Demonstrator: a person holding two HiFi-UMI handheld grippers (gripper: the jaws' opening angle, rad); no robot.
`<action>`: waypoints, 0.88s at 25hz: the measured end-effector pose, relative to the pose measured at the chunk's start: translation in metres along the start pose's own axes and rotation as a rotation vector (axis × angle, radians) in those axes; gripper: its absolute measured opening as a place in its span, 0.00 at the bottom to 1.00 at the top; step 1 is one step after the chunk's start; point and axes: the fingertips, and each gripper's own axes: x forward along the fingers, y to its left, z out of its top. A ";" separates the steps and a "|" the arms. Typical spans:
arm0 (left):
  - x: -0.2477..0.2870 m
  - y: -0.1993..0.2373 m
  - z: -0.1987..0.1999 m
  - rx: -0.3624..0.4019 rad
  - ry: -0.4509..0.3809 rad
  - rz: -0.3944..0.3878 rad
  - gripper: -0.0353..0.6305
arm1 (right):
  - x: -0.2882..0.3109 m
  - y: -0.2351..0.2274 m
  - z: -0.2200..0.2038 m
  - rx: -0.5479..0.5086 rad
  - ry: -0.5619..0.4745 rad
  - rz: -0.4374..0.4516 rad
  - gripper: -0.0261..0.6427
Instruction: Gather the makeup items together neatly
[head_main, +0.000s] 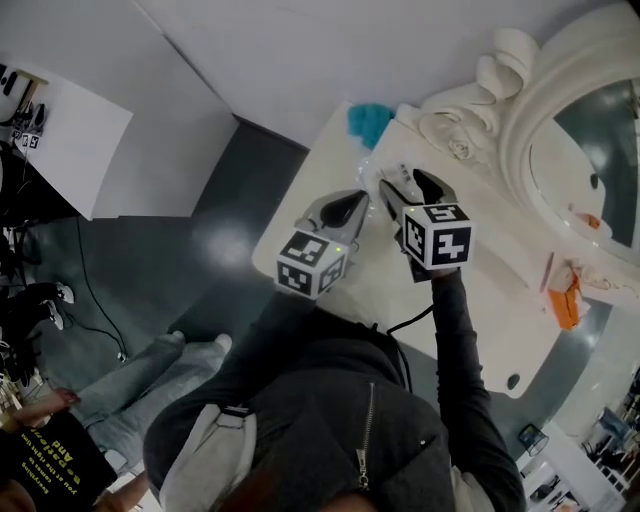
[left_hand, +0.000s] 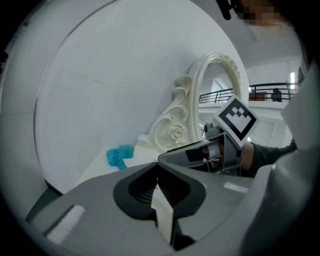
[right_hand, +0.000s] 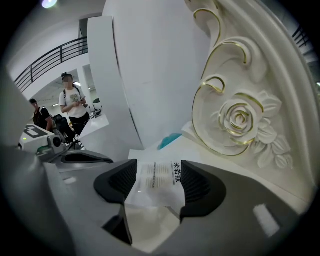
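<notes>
Right gripper view shows the right gripper (right_hand: 159, 171) with fingers spread either side of a white sachet (right_hand: 156, 185) lying on the desk (right_hand: 210, 150), left of the mirror frame (right_hand: 240, 120). The left gripper (left_hand: 158, 175) has its fingers pressed together. Best draw back straight, so the sachet isn't dragged askew.

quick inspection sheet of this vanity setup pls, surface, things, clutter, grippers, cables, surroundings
surface: white vanity table, ornate mirror along its back
job's things: white printed sachet flat on the table; teal item at the far corner; orange items by the mirror, apart from the rest
clutter: nothing seen
grippers: left gripper shut, empty; right gripper open, sachet between its jaws, not pinched
cables: black cable on the floor, left of the table
surroundings: bystander's legs close by on the grey floor
</notes>
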 end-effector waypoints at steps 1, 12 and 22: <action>0.000 0.001 0.000 -0.005 0.000 0.000 0.07 | 0.002 -0.001 0.000 0.000 0.009 0.000 0.46; 0.004 0.011 -0.004 -0.040 0.006 0.023 0.07 | 0.021 -0.005 -0.006 -0.064 0.114 0.000 0.52; 0.002 0.020 -0.005 -0.067 -0.001 0.047 0.07 | 0.031 -0.006 -0.016 -0.072 0.187 0.000 0.53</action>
